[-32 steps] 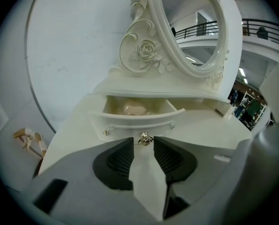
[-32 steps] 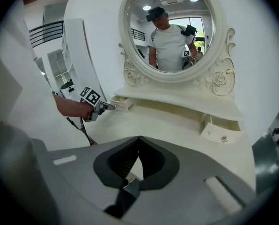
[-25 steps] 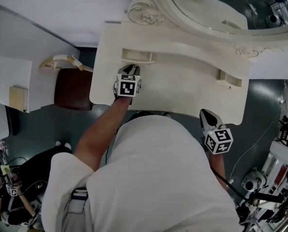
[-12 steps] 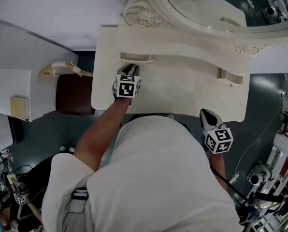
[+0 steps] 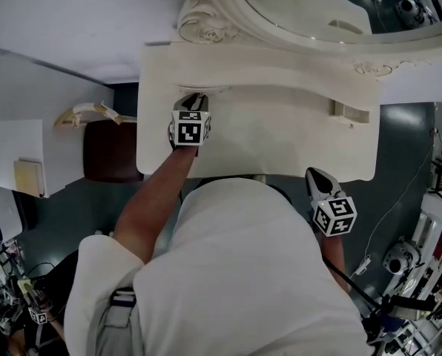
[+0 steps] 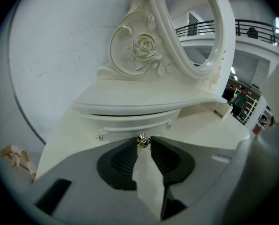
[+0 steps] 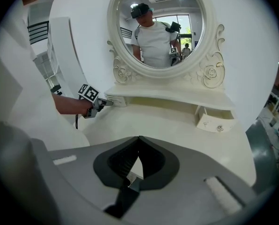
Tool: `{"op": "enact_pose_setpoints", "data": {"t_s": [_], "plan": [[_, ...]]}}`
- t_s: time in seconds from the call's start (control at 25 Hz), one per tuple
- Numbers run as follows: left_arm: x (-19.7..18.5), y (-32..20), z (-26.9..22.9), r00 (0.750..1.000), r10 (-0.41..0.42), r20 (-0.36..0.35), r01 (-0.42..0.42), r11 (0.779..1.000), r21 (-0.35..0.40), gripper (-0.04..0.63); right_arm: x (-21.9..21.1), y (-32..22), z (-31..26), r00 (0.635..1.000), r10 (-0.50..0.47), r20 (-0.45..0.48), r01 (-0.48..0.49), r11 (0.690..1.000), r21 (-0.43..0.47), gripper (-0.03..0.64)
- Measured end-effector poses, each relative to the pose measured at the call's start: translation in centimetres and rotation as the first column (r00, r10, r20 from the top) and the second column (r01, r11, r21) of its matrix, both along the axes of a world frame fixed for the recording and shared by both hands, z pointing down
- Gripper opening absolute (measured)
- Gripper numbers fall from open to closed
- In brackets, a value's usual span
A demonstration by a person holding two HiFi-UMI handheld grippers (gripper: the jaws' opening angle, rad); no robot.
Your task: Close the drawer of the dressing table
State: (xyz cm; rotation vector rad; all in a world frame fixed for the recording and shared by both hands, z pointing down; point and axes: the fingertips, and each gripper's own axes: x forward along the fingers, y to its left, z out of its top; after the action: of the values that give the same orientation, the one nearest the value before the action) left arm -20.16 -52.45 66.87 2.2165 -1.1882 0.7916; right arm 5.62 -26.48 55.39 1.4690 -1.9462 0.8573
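The cream dressing table point(image 5: 280, 143) has a small left drawer point(image 6: 130, 124) under its raised shelf, with only a thin edge of it showing in the head view. My left gripper point(image 5: 194, 99) reaches over the tabletop to that drawer. In the left gripper view its tips point(image 6: 143, 142) are closed on the drawer's small gold knob point(image 6: 142, 139). A second small drawer point(image 5: 349, 113) on the right sticks out from the shelf, its front and knob point(image 7: 216, 122) in view. My right gripper point(image 5: 315, 175) hangs at the table's near edge, shut and holding nothing point(image 7: 139, 138).
An oval mirror point(image 7: 158, 27) in a carved frame stands behind the shelf. A dark brown stool point(image 5: 110, 150) sits left of the table, with a white partition beyond it. Stands and cables point(image 5: 429, 251) crowd the floor on the right.
My left gripper has moved toward the mirror with the knob, and the left drawer has slid further in under the shelf. The right gripper has stayed where it was.
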Motion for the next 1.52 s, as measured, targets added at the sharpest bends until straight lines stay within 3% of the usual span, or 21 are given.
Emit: {"op": "enact_pose_setpoints", "data": {"t_s": [1.52], "plan": [[0.5, -2.2, -0.1, 0.999, -0.024, 0.027, 0.023, 0.999, 0.022, 0.101, 1.3, 0.8, -0.1, 1.0, 0.02, 0.004, -0.02, 1.0, 0.0, 0.0]]}}
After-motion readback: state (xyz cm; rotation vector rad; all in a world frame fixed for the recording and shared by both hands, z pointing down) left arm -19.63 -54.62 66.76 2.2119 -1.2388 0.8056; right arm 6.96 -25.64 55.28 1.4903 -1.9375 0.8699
